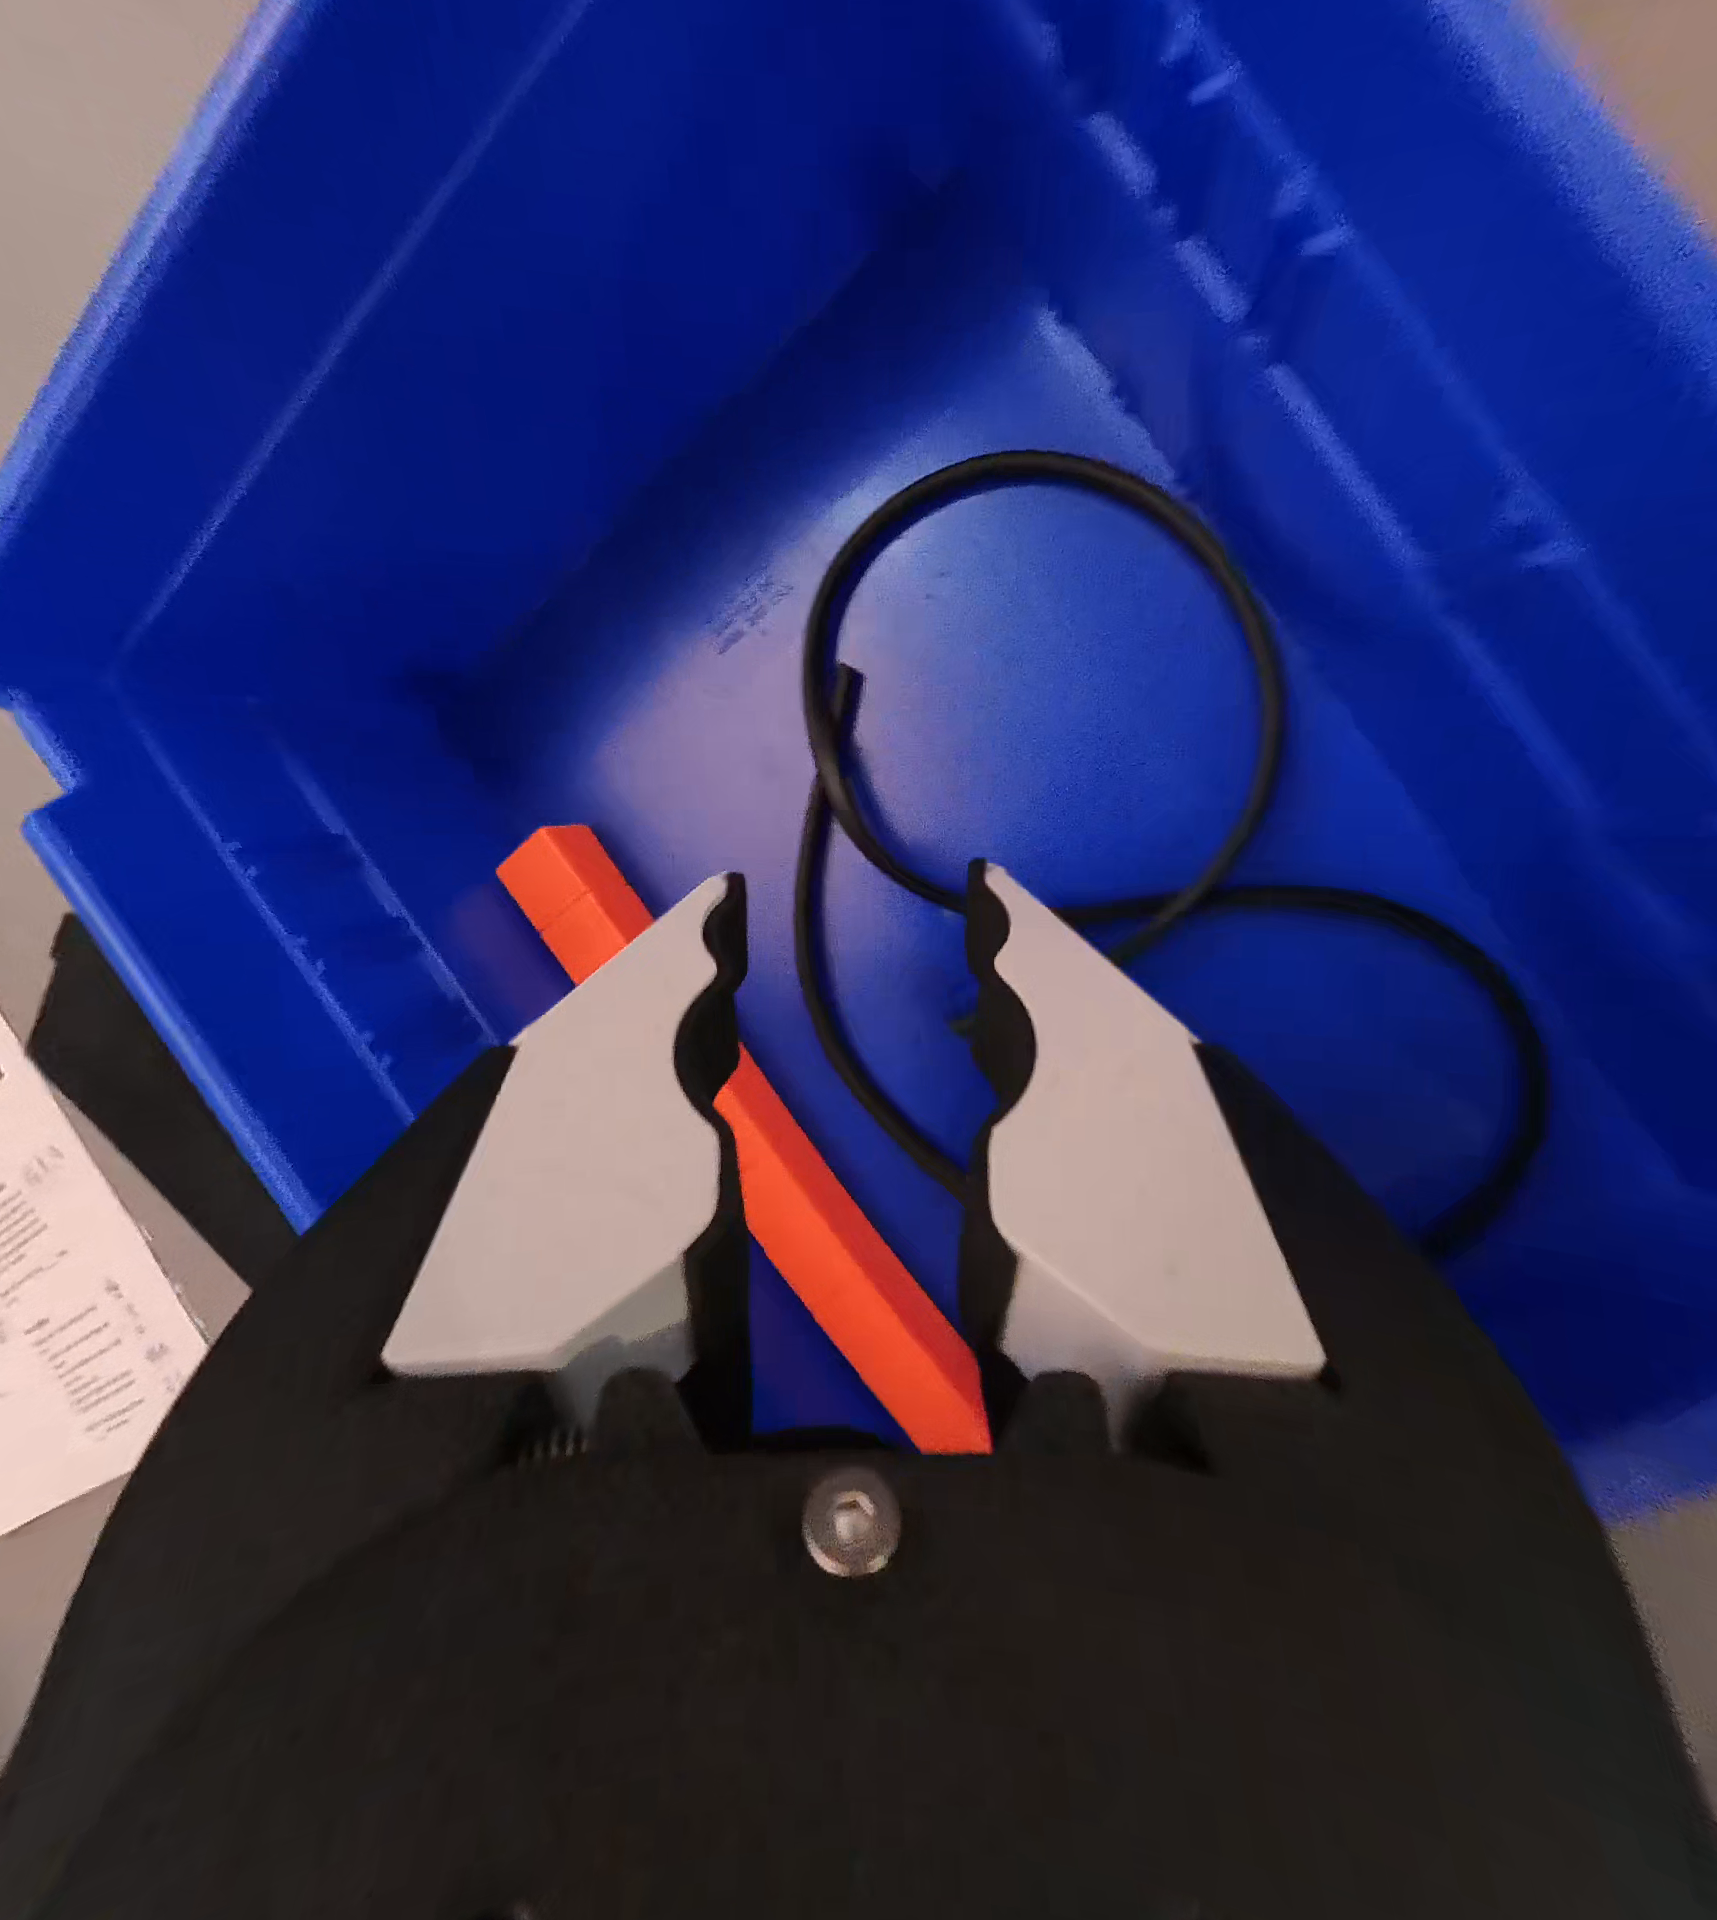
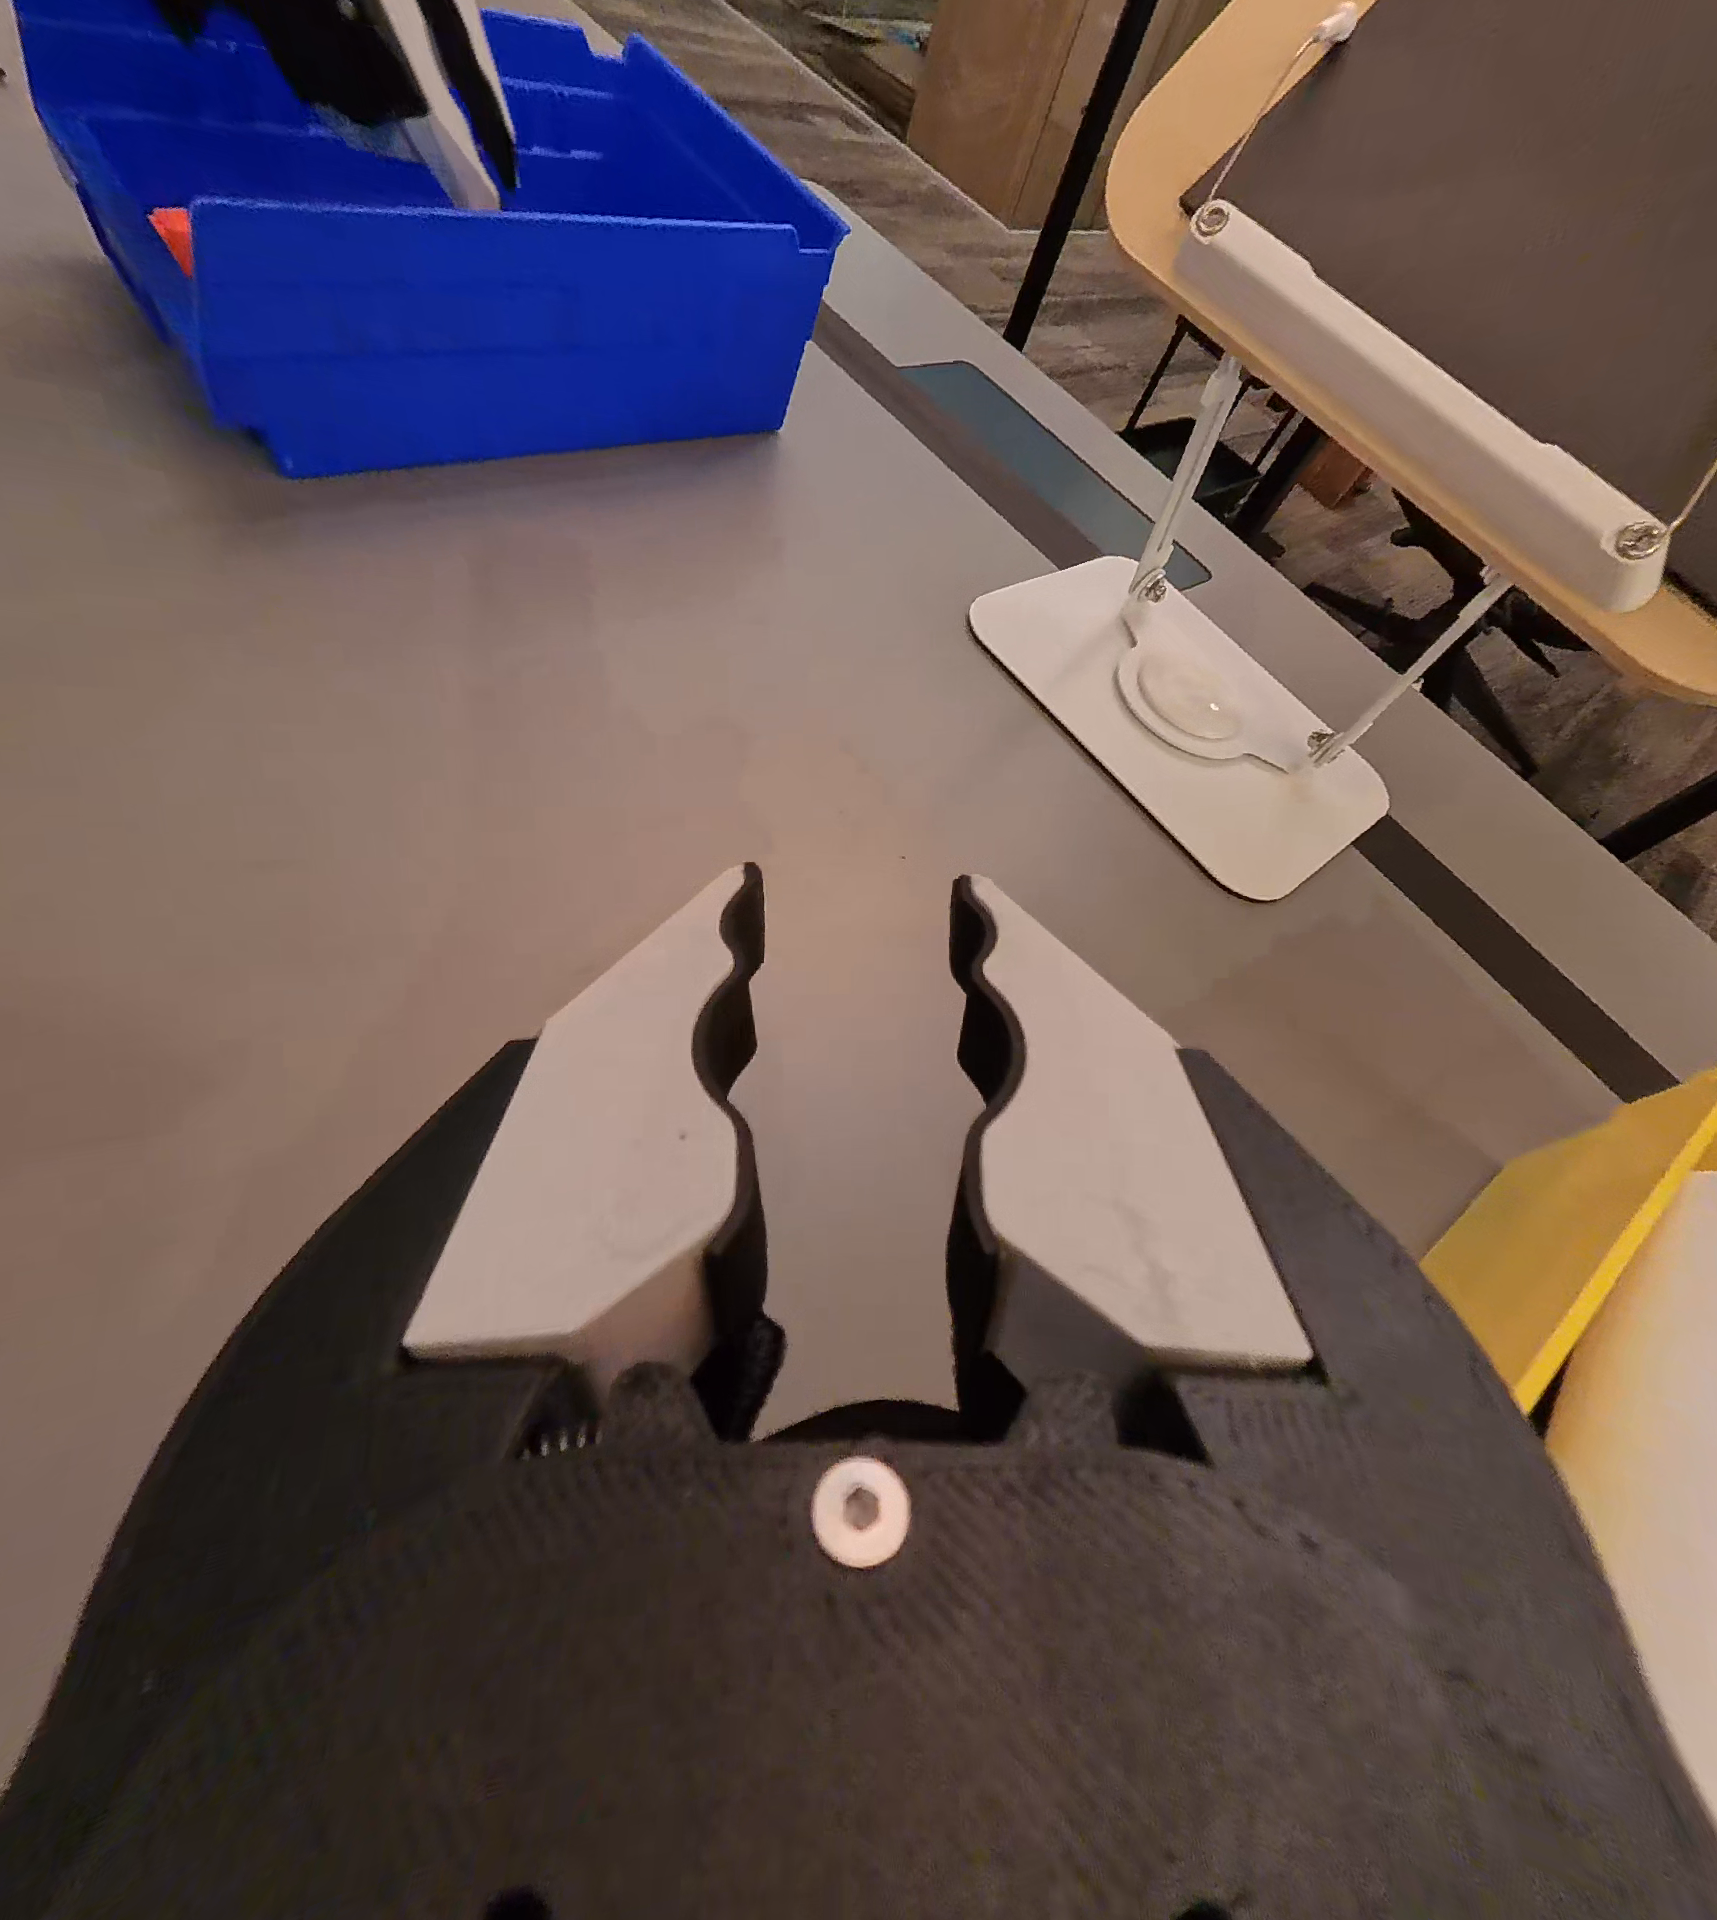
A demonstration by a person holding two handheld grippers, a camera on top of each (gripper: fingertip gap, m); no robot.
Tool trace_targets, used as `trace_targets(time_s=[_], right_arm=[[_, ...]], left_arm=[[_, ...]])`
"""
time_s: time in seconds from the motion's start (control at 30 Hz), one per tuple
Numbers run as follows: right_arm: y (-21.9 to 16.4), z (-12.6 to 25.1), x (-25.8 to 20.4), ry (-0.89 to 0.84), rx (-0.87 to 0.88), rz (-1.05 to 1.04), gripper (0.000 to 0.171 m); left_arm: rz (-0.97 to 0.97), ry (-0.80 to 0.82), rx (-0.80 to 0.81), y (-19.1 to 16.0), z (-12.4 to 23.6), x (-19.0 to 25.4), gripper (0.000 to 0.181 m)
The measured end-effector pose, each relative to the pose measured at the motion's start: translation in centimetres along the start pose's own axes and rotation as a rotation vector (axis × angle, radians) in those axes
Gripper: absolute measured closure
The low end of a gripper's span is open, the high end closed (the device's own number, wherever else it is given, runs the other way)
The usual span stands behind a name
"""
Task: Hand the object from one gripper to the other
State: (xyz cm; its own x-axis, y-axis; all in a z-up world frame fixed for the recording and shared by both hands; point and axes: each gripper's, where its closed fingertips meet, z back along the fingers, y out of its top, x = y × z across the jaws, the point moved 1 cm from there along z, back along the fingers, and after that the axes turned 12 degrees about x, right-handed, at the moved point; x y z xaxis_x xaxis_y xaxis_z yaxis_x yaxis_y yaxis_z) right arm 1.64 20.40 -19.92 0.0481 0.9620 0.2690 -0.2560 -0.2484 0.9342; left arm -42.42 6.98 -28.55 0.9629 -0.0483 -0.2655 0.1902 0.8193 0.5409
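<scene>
In the left wrist view my left gripper is open and hangs over the blue bin. An orange square bar lies on the bin floor under the jaws, its far end past the left finger. A black looped cable lies beside it. I cannot tell whether the fingers touch either. In the right wrist view my right gripper is open and empty above the grey table. The blue bin stands far left with the left gripper dipping into it. A bit of the orange bar shows.
A white lamp base with thin arms stands right of the right gripper. A yellow bin sits at the right edge. A printed paper sheet and a black object lie left of the blue bin. The tips of one gripper are about 45 centimeters away from the tips of the other. It is some 30 centimeters from my left tips to the black object.
</scene>
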Motion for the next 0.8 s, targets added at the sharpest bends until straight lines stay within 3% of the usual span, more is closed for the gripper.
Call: trace_targets(time_s=[0.17,0.2,0.3,0.57,0.63,0.67,0.73,0.8], right_arm=[[0.0,-0.3,-0.5,0.015,0.002,-0.002,0.137],[0.0,-0.3,-0.7,0.017,0.003,-0.001,0.138],[-0.2,-0.4,-1.0,0.025,0.002,-0.002,0.137],[-0.6,-0.4,-0.9,0.028,0.004,-0.01,0.138],[-0.6,-0.4,-1.0,0.031,0.007,-0.011,0.138],[-0.6,-0.4,-1.1,0.033,0.006,-0.01,0.138],[-0.6,-0.5,-1.2,0.038,0.006,-0.005,0.138],[-0.5,-0.5,-1.4,0.04,0.008,-0.004,0.138]], left_arm=[[-0.022,0.024,-0.119,-1.4,-4.5,-1.0,0.145],[-0.008,-0.006,-0.11,-1.2,-5.0,-0.5,0.161],[0.036,-0.026,-0.115,-0.9,-5.4,-0.3,0.176],[0.105,-0.058,0.031,1.5,-3.4,0.2,0.178],[0.141,-0.163,0.054,2.3,-2.9,1.6,0.176],[0.143,-0.208,0.03,2.2,-2.8,2.2,0.167],[0.105,-0.152,-0.019,1.8,-2.7,1.0,0.15],[0.068,-0.071,-0.068,1.2,-2.4,-1.0,0.152]])
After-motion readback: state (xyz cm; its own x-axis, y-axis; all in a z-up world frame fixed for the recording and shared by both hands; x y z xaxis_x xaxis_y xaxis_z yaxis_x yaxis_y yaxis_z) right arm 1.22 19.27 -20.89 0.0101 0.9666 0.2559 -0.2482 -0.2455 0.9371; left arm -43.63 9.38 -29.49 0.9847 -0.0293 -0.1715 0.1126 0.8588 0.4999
